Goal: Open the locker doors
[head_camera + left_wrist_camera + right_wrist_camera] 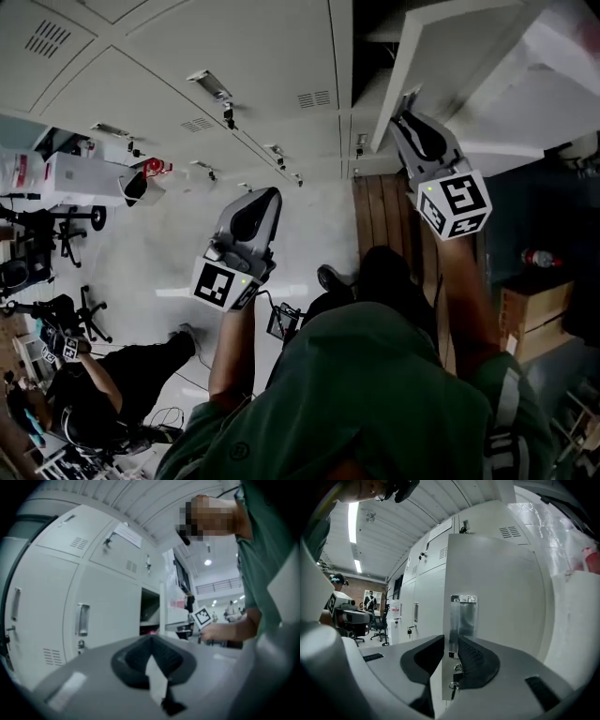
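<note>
A bank of pale grey lockers (187,66) fills the wall. One locker door (450,56) stands open. My right gripper (405,105) is at that door's free edge. In the right gripper view the door (497,597) has its edge between the jaws of my right gripper (451,641), which stand a little apart, open, just below the metal handle (463,616); a key (452,685) hangs in the lock. My left gripper (267,193) hangs free in front of the closed doors. Its tips (151,638) meet, shut on nothing, facing a closed door with a handle (83,619).
A person in black (94,384) sits at the lower left among office chairs (75,225). A white box (75,178) stands by the lockers. Cardboard boxes (534,319) and a red-capped bottle (539,258) lie to the right of the open door.
</note>
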A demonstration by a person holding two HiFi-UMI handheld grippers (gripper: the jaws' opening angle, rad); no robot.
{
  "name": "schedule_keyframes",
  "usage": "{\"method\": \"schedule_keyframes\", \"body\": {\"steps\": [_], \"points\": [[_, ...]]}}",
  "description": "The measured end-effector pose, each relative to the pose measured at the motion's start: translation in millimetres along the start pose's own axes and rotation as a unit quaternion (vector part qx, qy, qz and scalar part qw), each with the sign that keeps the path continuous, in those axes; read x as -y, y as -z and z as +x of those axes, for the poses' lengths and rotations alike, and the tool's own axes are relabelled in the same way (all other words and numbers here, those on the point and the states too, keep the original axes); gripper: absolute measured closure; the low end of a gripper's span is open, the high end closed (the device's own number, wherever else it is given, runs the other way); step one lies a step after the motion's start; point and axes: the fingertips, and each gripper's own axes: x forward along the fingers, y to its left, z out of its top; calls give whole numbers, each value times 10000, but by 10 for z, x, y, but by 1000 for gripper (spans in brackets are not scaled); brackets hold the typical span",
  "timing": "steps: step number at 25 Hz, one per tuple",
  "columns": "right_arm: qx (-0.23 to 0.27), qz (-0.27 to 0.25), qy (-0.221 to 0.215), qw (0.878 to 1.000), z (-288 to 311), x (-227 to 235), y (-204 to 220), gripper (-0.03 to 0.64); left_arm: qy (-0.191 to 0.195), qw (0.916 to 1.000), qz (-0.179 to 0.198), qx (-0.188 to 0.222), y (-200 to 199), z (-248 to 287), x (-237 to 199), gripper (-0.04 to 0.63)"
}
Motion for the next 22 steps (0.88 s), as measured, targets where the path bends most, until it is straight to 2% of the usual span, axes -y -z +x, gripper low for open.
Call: {"method": "schedule_keyframes", "body": {"steps": [2,4,7,10,14,18,22], "points": [[34,42,421,9991,-218,2,10,517,73,10000,-23,12,-11,-13,19,595],[81,107,866,9962,-338,1,1,409,128,9999,-49,17,-8,-31,25,595],[82,125,1461,9892,-328,44,14,371,219,9997,-76,-16,41,-48,58,595],[166,-116,1968,9802,-238,101,-66,333,381,9992,-45,-85,105,-41,134,595],[261,-387,2085,9769,13,39,-217,325,526,9985,-6,-140,150,-45,258,595],[97,-461,2355,9707,218,129,-182,328,515,9986,11,-136,155,-114,296,595],[128,-486,2337,9710,232,134,-157,376,405,9991,-61,-103,127,-183,300,595]]}}
